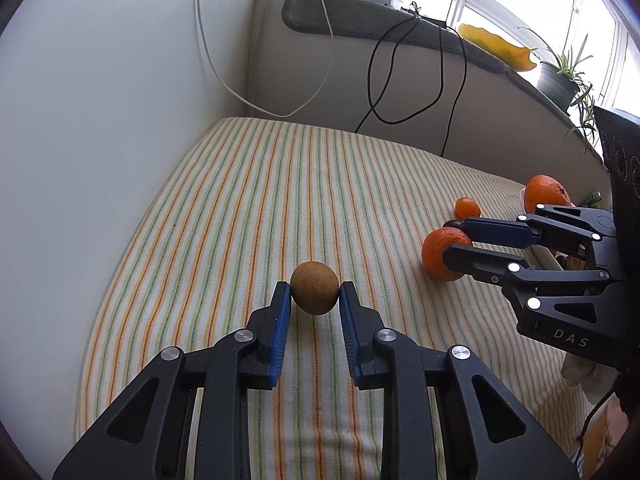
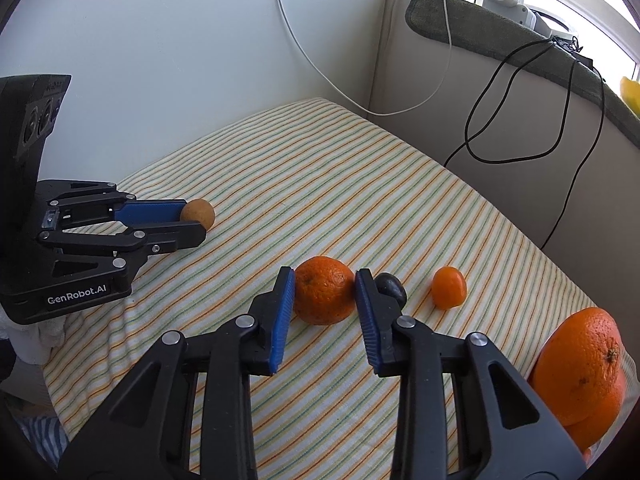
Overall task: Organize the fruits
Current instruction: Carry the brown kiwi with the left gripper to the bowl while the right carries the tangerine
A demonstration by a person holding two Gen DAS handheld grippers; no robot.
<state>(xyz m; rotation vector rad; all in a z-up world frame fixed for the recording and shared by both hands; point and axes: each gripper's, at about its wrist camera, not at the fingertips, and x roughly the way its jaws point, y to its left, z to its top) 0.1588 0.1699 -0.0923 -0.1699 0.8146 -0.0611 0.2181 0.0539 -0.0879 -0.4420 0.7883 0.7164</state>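
Striped cloth [image 2: 320, 184]: covers the whole surface, all my fruit sits on it.
Big orange [image 2: 584, 364]: way out at 4 o'clock in my right view.
Medium orange [image 2: 324, 290]: my right gripper [image 2: 325, 292] has its blue pads pinched on both sides of it.
Small mandarin [image 2: 449, 287]: at 3 o'clock of the medium orange, apart from it.
Dark fruit [image 2: 394, 286]: tucked just behind my right finger.
Brown fruit [image 1: 314, 293]: my left gripper [image 1: 314, 294] is clamped on it, off at 9 o'clock.

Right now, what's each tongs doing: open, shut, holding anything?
Left tongs: shut on the brown fruit.
Right tongs: pads against both sides of the orange; whether it is truly gripped cannot be told.
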